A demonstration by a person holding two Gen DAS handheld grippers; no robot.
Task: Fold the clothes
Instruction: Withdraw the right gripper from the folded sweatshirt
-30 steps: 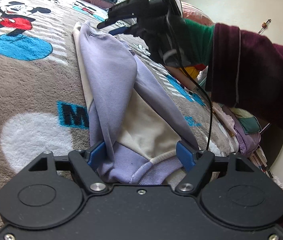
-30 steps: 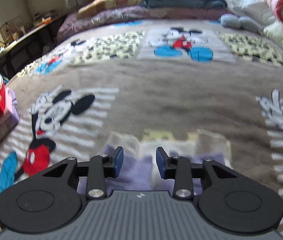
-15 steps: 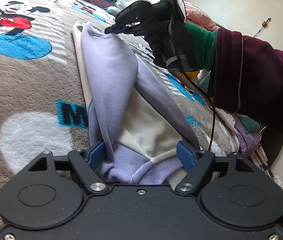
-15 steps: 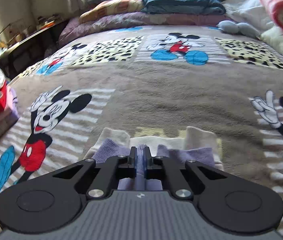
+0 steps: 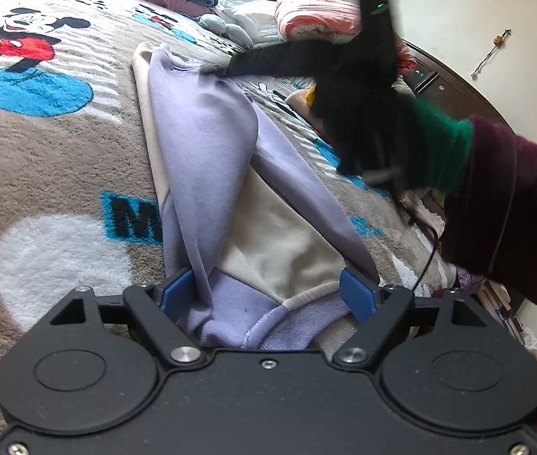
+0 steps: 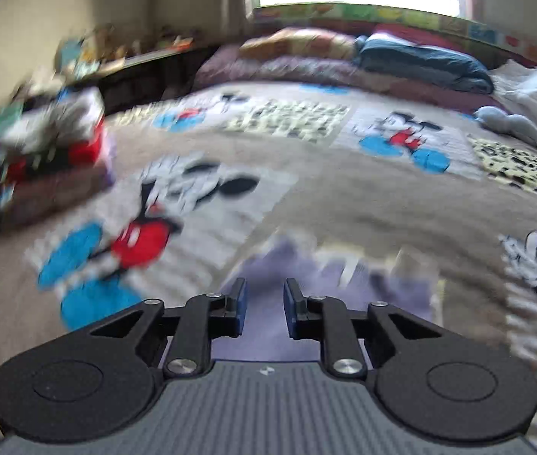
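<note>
On the bed's brown cartoon-mouse fleece blanket [image 5: 60,159] lies the lilac and cream knit sweatshirt [image 5: 207,144], its long sides already folded inward into a narrow strip. The left claw [image 5: 268,292] is spreading wide around the near hem, pads off the cloth. At the far end, the right claw [image 6: 261,305] is parting too; through the blur it seems to grip nothing. The crosswise folds remain.

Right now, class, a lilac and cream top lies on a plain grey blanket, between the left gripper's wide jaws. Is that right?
Not quite: the blanket is not plain; it bears cartoon mouse pictures, as the left wrist view shows. The lilac and cream top does lie between the left gripper's wide jaws.
</note>
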